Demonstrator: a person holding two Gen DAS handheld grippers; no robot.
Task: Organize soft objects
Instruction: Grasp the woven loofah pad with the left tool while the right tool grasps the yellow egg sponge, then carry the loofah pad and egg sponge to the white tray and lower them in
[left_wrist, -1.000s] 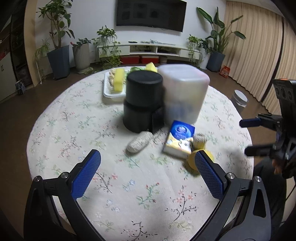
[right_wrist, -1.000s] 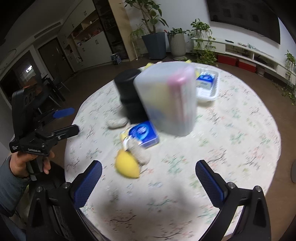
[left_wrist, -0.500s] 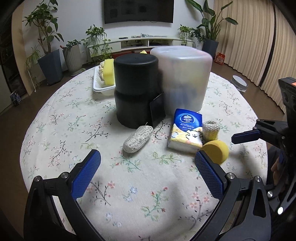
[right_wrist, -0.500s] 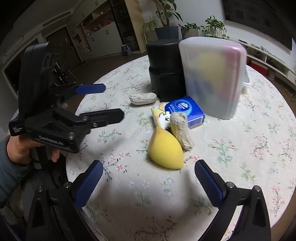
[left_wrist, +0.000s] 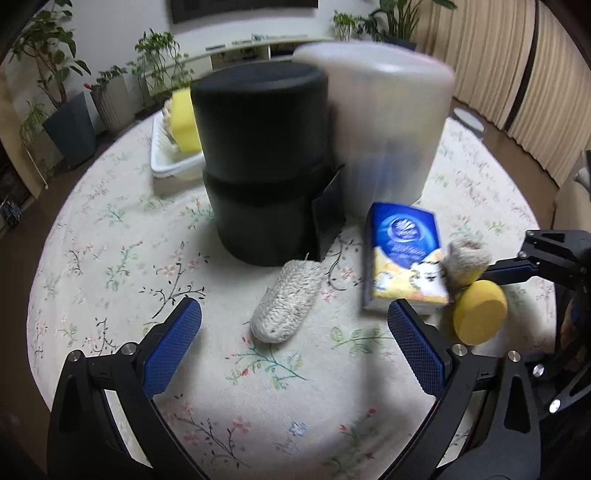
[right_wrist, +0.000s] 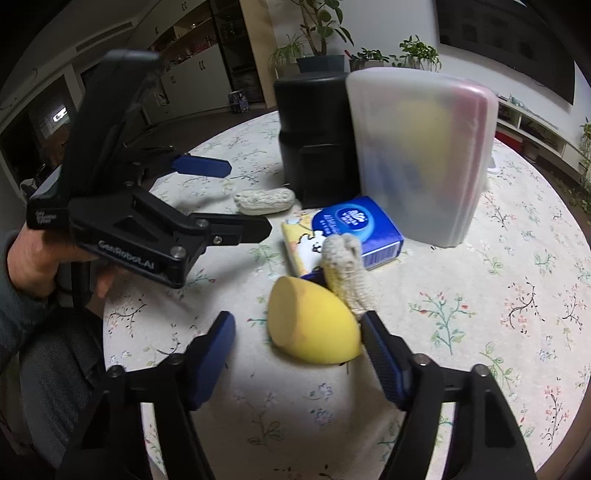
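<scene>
- Both grippers are now sitting closer to the objects than before.
- Right gripper (right_wrist: 297, 354), lower centre, is closing around the yellow sponge (right_wrist: 312, 323), not yet clamped.
- Left gripper (left_wrist: 293, 334) is gaping, empty, near the knitted pad (left_wrist: 286, 299).

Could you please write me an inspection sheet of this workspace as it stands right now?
Surface: round table with a floral cloth.
Job's things: yellow egg-shaped sponge between the right gripper's fingers; knitted scrubber lying alone in front of the black canister; second knitted piece leaning on the tissue pack.
Clutter: black canister; frosted plastic container, contents blurred; white tray holding a yellow sponge block.
Grippers: left gripper open, holding nothing; right gripper open around the sponge, one pad about touching it.
Cables: nothing seen.
Surroundings: potted plants, curtains, low shelf.
</scene>
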